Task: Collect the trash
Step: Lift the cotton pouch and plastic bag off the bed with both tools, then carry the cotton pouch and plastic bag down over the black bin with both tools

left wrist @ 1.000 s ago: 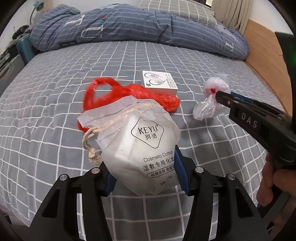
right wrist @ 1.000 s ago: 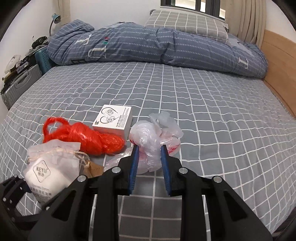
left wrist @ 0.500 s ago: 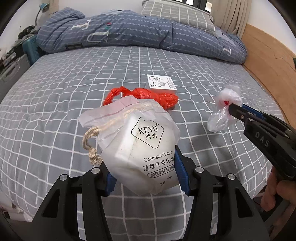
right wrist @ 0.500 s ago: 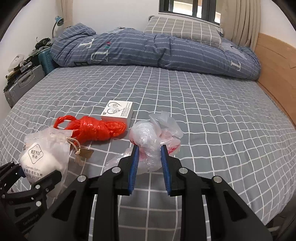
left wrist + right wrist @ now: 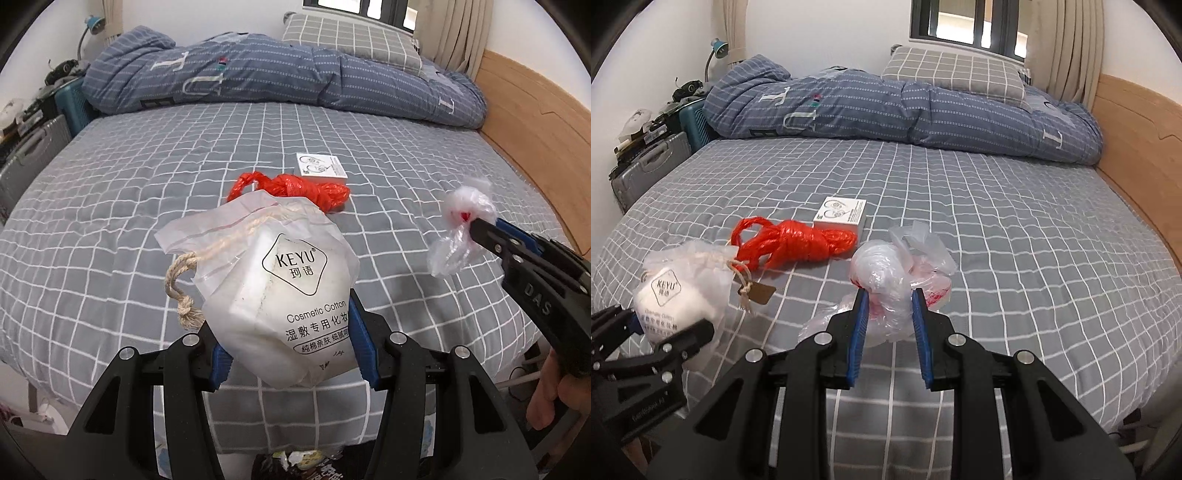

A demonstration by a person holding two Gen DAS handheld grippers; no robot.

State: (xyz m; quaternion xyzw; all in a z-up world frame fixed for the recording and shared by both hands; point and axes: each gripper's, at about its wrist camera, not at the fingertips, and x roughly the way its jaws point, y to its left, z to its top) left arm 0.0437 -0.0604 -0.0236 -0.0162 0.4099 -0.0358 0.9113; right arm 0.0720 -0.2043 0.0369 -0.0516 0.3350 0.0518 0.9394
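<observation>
Right now the left claw [image 5: 288, 347] is squeezing the cotton pad bag [image 5: 273, 291], and the right claw [image 5: 888, 332] is pinching shut on the crumpled clear bag [image 5: 886, 280]. Both are hanging above the bed [image 5: 1015, 236]. The red bag [image 5: 798, 243] and the small white box [image 5: 842, 212] are lying ahead, on the bed. The red bag's long side is running left to right, and it looks a bit closer to the left claw.

Open bedsheet [image 5: 1015, 240] right of red bag [image 5: 798, 242] and white box [image 5: 844, 212].
</observation>
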